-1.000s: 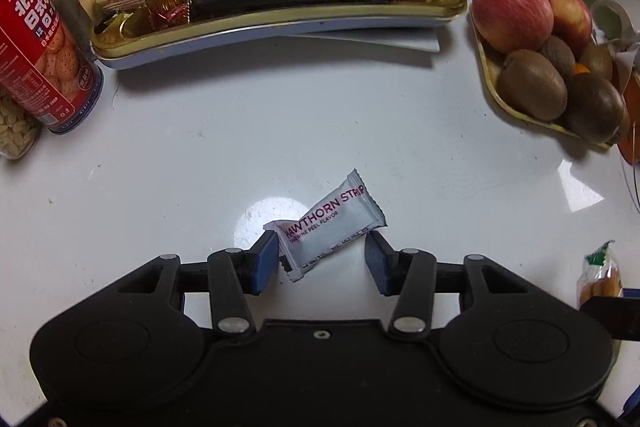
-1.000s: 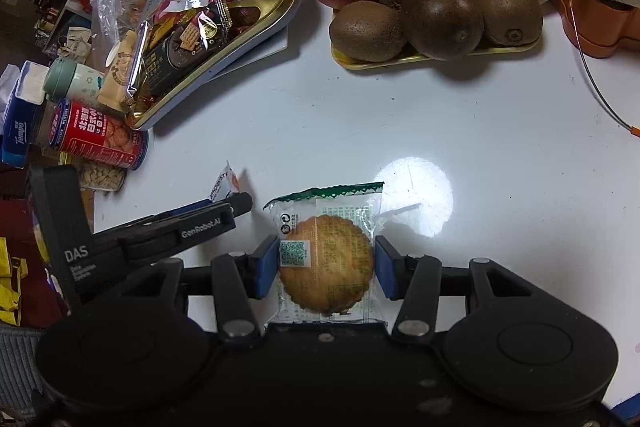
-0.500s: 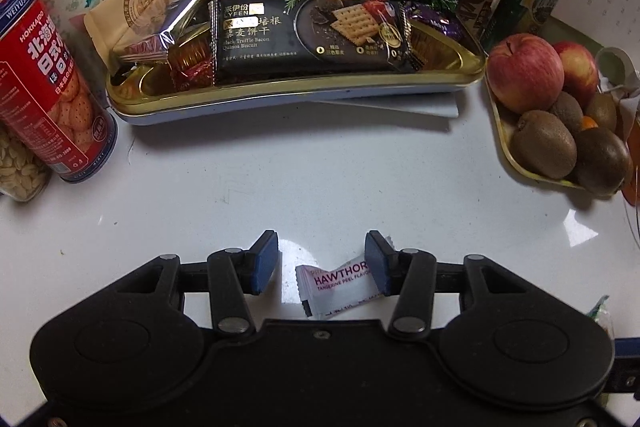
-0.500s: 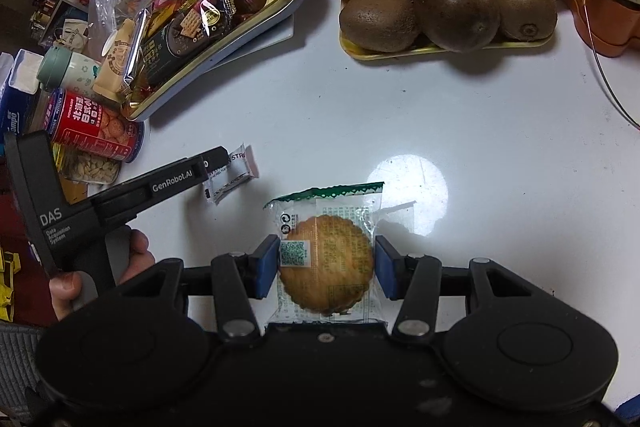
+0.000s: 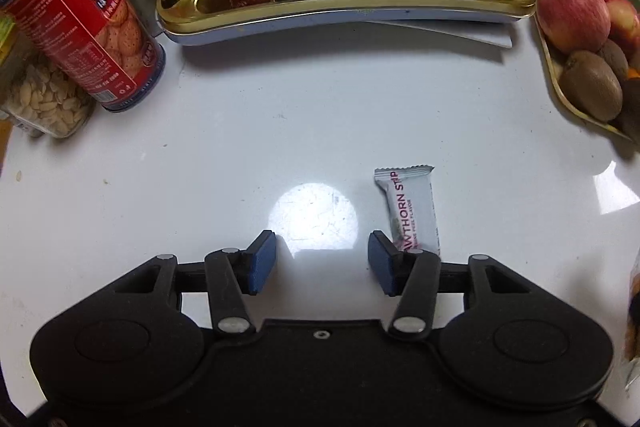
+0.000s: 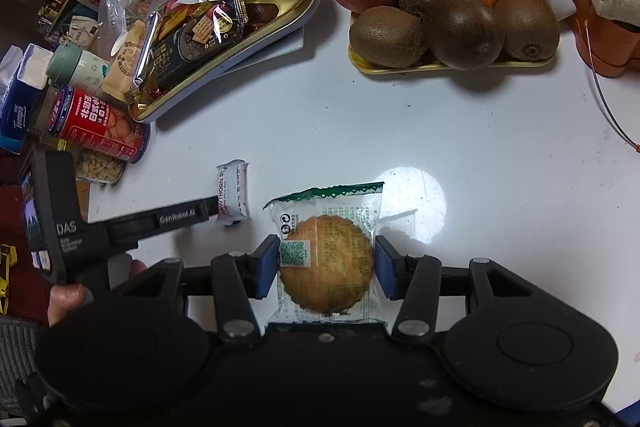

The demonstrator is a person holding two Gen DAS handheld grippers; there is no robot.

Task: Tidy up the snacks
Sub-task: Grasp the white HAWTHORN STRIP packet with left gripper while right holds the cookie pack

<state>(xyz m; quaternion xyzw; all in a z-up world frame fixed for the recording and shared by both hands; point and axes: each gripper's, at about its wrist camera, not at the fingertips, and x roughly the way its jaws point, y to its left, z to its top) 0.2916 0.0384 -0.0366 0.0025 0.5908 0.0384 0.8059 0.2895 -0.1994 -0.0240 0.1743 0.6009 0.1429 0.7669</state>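
Observation:
A white hawthorn strip packet [image 5: 408, 211] lies flat on the white table [image 5: 280, 131], just outside the right finger of my left gripper [image 5: 322, 259]. That gripper's jaws are opening and nothing is between them. In the right wrist view the same packet [image 6: 234, 195] lies at the tip of the left gripper [image 6: 206, 213], which a hand [image 6: 64, 299] holds. My right gripper [image 6: 326, 265] is shut on a clear-wrapped round cookie packet [image 6: 328, 259], with a blue pad against each side. The gold snack tray [image 5: 360, 7] stands at the table's far side, full of wrapped snacks.
A red biscuit can [image 5: 88, 27] and a jar of seeds [image 5: 44, 103] stand at the left. A yellow fruit tray [image 6: 440, 67] with apples and kiwis is at the far right, with an orange holder [image 6: 600, 43] and a thin wire beside it. A tissue pack [image 6: 16, 107] sits far left.
The hawthorn packet was between the left jaws a second ago; now it lies outside the right finger, turned lengthwise. The left gripper shifted sideways. The right gripper kept its grip on the cookie packet.

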